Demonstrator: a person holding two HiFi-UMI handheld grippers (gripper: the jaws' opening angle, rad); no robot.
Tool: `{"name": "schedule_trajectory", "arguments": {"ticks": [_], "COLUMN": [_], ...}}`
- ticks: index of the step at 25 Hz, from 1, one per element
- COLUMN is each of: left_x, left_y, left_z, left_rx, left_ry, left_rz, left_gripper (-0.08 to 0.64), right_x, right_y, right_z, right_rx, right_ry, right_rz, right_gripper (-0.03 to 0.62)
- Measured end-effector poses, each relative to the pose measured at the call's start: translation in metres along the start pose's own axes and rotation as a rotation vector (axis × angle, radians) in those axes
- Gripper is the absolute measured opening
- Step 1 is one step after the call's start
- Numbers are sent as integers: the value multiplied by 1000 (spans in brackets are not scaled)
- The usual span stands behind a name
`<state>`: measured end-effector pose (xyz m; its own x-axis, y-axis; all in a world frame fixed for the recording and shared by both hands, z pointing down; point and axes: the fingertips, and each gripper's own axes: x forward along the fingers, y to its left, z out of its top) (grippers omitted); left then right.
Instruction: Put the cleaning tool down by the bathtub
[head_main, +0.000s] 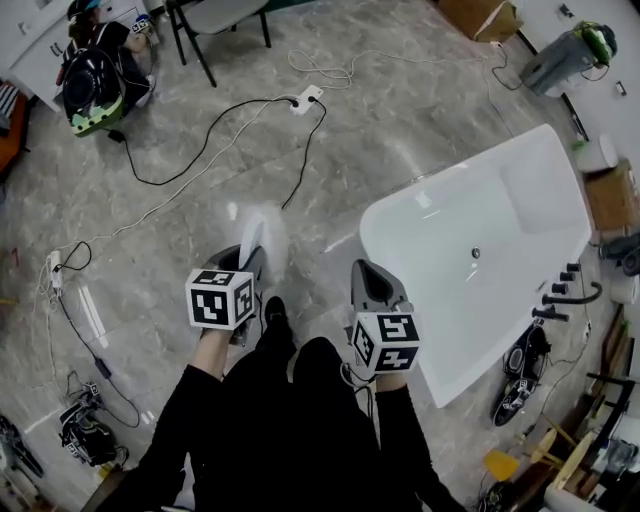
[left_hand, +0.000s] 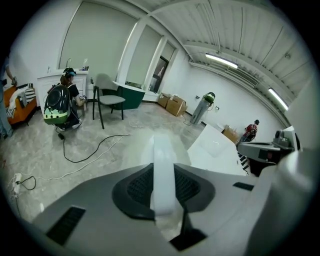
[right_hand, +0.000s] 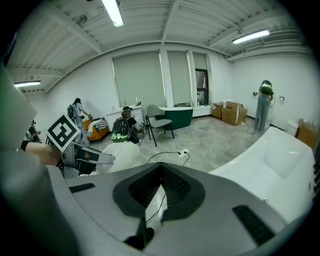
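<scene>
The cleaning tool (head_main: 257, 232) is white, with a flat handle (left_hand: 163, 170) and a pale soft head that looks blurred over the floor. My left gripper (head_main: 250, 252) is shut on its handle, the tool sticking out forward between the jaws. The white bathtub (head_main: 400, 215) stands to the right on the marble floor, also seen as the bathtub (left_hand: 216, 146) and bathtub (right_hand: 282, 157) in the gripper views. My right gripper (head_main: 366, 272) hovers near the tub's near-left corner with its jaws together and nothing in them. The right gripper view shows the left gripper (right_hand: 85, 159) with the tool's head (right_hand: 114, 156).
Black and white cables (head_main: 215, 130) and a power strip (head_main: 306, 98) lie on the floor ahead. A chair (head_main: 215, 20) and a crouching person with a backpack (head_main: 95, 72) are at the far left. Cardboard boxes (head_main: 482, 16) and black faucet fittings (head_main: 568, 290) lie beyond the tub.
</scene>
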<state>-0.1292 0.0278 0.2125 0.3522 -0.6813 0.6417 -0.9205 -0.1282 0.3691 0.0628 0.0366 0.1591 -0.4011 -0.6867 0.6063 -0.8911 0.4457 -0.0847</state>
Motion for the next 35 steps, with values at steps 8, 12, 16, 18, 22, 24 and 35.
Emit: {"name": "schedule_trajectory", "arguments": {"ticks": [8,12,16,18,22,24,35], "left_x": [54,89,130,153,191,209,317], "left_y": [11,24,38,44,56,61,93], "left_z": [13,9,8,8,-4,-12,-70], "left_rx": [46,55,67,73,88,85,102], "left_ry": [44,75,104,119,148,157,218], "left_rz": [-13,-13,-9,-9,-5,0,6], "left_gripper": [94,94,94,94,94,94,94], "right_x": [58,96,134,153,192,212,343], "right_y": [-5,-8,-13,-19,-23,-25,-41], "right_z": [10,5,-8,-18,-40,-51,-161], "right_rx": [-11,-9,-7,-8,-5,4,164], "right_ry": [2,2,18,37,76,92,281], "right_rz": [2,9,23,20,36,52,66], "right_gripper": [0,1,0,0,2,2,1]}}
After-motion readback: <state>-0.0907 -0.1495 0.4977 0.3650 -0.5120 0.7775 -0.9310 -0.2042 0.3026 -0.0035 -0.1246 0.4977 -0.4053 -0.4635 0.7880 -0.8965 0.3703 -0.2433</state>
